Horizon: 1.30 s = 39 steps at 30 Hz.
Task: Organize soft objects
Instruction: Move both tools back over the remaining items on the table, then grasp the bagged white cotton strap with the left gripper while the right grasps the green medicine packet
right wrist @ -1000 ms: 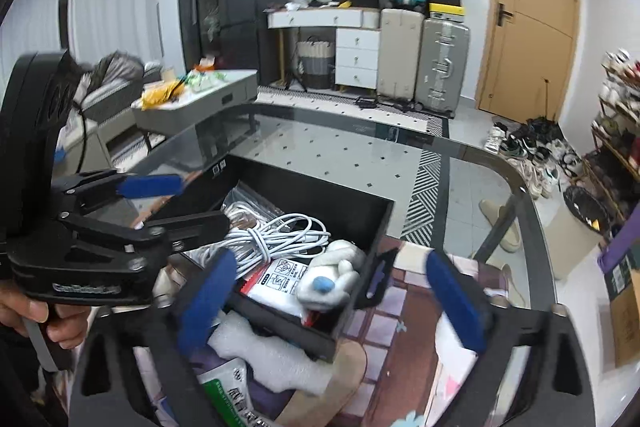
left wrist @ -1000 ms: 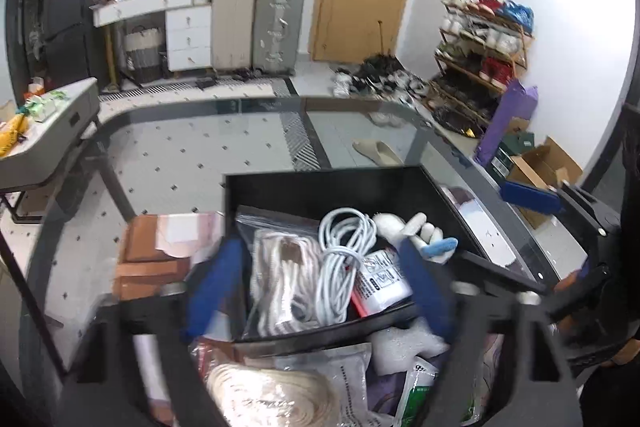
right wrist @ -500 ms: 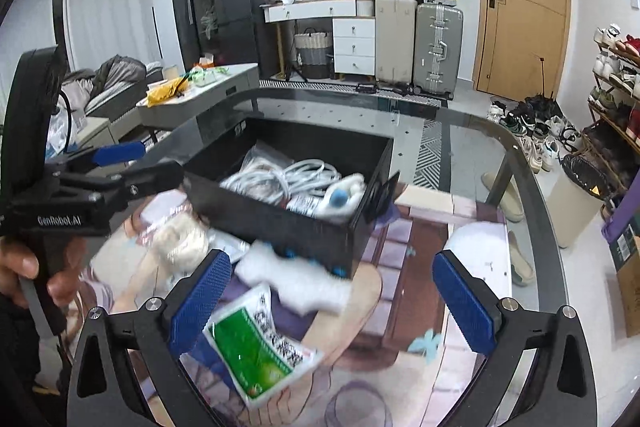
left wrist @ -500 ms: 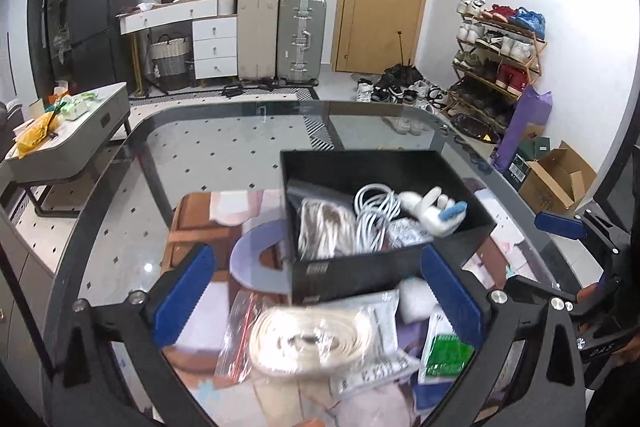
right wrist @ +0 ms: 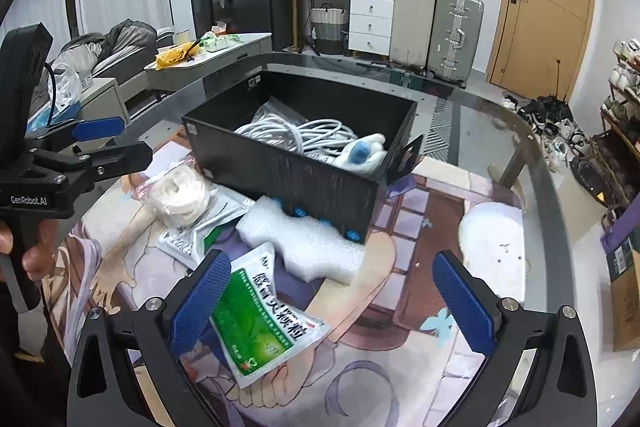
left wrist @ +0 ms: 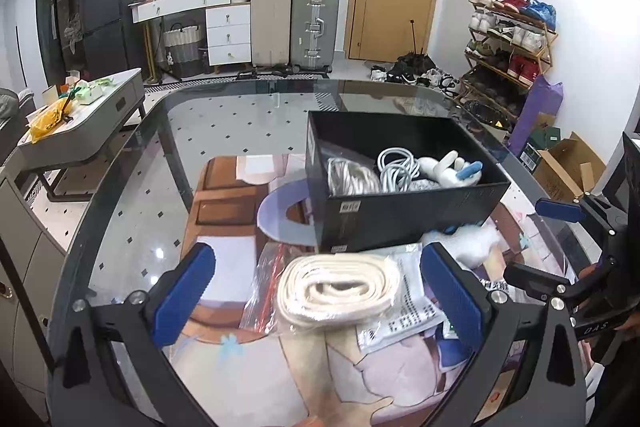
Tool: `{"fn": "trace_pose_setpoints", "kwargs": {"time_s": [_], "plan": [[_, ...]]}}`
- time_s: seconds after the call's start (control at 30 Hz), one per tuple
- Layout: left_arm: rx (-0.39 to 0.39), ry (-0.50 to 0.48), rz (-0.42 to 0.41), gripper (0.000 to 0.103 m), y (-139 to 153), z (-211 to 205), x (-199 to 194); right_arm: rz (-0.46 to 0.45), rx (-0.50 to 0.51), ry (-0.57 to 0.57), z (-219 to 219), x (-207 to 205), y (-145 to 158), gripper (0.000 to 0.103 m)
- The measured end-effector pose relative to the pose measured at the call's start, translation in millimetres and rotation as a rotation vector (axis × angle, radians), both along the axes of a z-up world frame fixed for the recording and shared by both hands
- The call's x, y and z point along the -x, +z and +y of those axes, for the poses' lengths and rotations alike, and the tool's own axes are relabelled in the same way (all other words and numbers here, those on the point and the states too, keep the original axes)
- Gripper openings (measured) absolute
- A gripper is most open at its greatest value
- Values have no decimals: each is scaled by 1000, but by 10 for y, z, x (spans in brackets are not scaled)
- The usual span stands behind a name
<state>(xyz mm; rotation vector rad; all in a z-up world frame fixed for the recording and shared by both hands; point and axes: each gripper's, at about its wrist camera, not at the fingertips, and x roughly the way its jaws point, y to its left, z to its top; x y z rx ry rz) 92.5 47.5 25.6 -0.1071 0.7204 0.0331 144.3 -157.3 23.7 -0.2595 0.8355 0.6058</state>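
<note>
A black box [left wrist: 404, 215] stands on the mat and holds a white cable [left wrist: 394, 167], a bagged rope [left wrist: 352, 179] and a white plush toy [left wrist: 448, 167]. In front of it lies a bagged cream webbing roll [left wrist: 340, 287], between the wide open jaws of my left gripper [left wrist: 318, 293], untouched. My right gripper [right wrist: 332, 303] is open too. A green packet [right wrist: 260, 323] lies by its left finger, with a white foam piece [right wrist: 304, 243] and a silver packet [right wrist: 192, 235] beyond. The same roll [right wrist: 180, 193] and my left gripper [right wrist: 112, 143] show at the left there.
Everything rests on an illustrated mat [right wrist: 400, 327] over a rounded glass table [left wrist: 120, 187]. A hand [right wrist: 28, 255] holds the left tool. Beyond the table are a low white table [left wrist: 80, 123], a shoe rack [left wrist: 512, 43] and cardboard boxes [left wrist: 568, 167] on the floor.
Both grippers have drawn back from the black box, which now sits farther off. The left jaws have spread wider, and the loose packets and roll have come into view.
</note>
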Motion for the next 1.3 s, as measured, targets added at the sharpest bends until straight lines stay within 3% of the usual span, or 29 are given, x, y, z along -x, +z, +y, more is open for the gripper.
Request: {"fn": "trace_pose_setpoints", "kwargs": {"time_s": [0.6, 1.1, 1.3], "plan": [[13, 14, 59, 103, -243, -26, 121, 112, 15, 110, 110, 172, -285, 102], [-26, -1, 78, 103, -272, -104, 103, 127, 43, 144, 280, 243, -411, 102], [-12, -5, 95, 103, -311, -96, 61, 126, 69, 153, 336, 265, -448, 93]]}}
